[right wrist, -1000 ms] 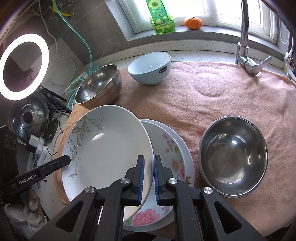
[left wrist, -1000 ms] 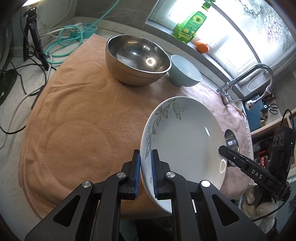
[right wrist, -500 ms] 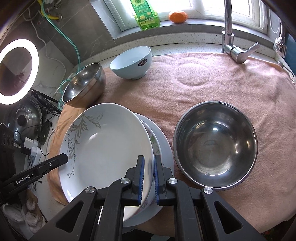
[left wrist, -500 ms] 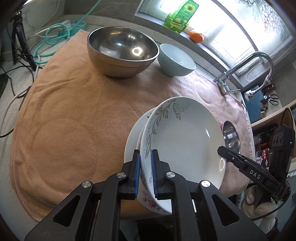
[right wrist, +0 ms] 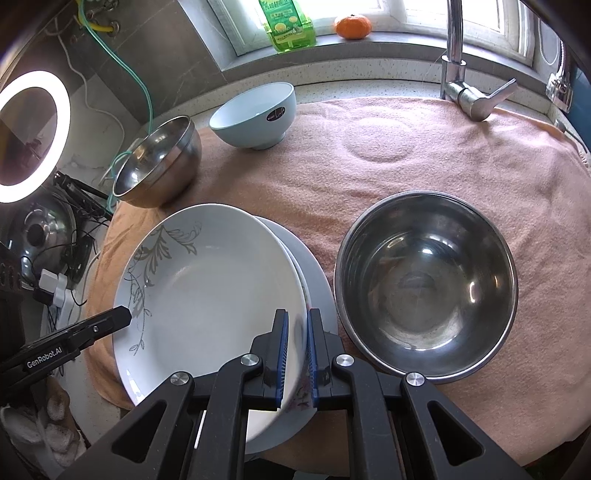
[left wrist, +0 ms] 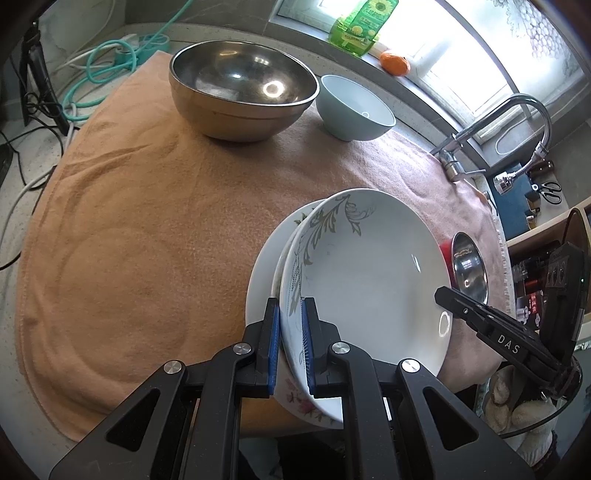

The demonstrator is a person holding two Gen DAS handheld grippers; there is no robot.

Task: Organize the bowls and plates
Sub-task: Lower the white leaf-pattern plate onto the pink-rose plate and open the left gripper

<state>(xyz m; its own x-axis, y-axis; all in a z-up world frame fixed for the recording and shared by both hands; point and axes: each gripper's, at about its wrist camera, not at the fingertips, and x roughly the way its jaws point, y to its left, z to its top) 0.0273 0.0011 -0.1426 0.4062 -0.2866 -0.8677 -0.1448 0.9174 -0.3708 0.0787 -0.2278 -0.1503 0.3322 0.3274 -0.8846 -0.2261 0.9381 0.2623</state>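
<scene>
A white leaf-pattern plate (left wrist: 369, 273) (right wrist: 214, 288) is held at opposite rims by both grippers. My left gripper (left wrist: 290, 350) is shut on its left rim. My right gripper (right wrist: 295, 354) is shut on its right rim. The plate sits low over a stack of a floral plate (left wrist: 299, 400) and a larger white plate (left wrist: 258, 288) (right wrist: 314, 269) on the towel; whether it rests on them I cannot tell. A big steel bowl (right wrist: 424, 284) stands right of the stack. Another steel bowl (left wrist: 242, 88) (right wrist: 159, 166) and a pale blue bowl (left wrist: 352, 107) (right wrist: 255, 114) stand at the back.
A peach towel (left wrist: 147, 206) (right wrist: 406, 147) covers the counter. A faucet (right wrist: 461, 85) (left wrist: 491, 129) rises at the far right. A green bottle (right wrist: 288, 22) and an orange (right wrist: 352, 26) are on the sill. Cables (left wrist: 110, 59) and a ring light (right wrist: 29, 133) lie left.
Both grippers carried the leaf-pattern plate over the plate stack and lowered it; the floral plate below is now almost fully covered.
</scene>
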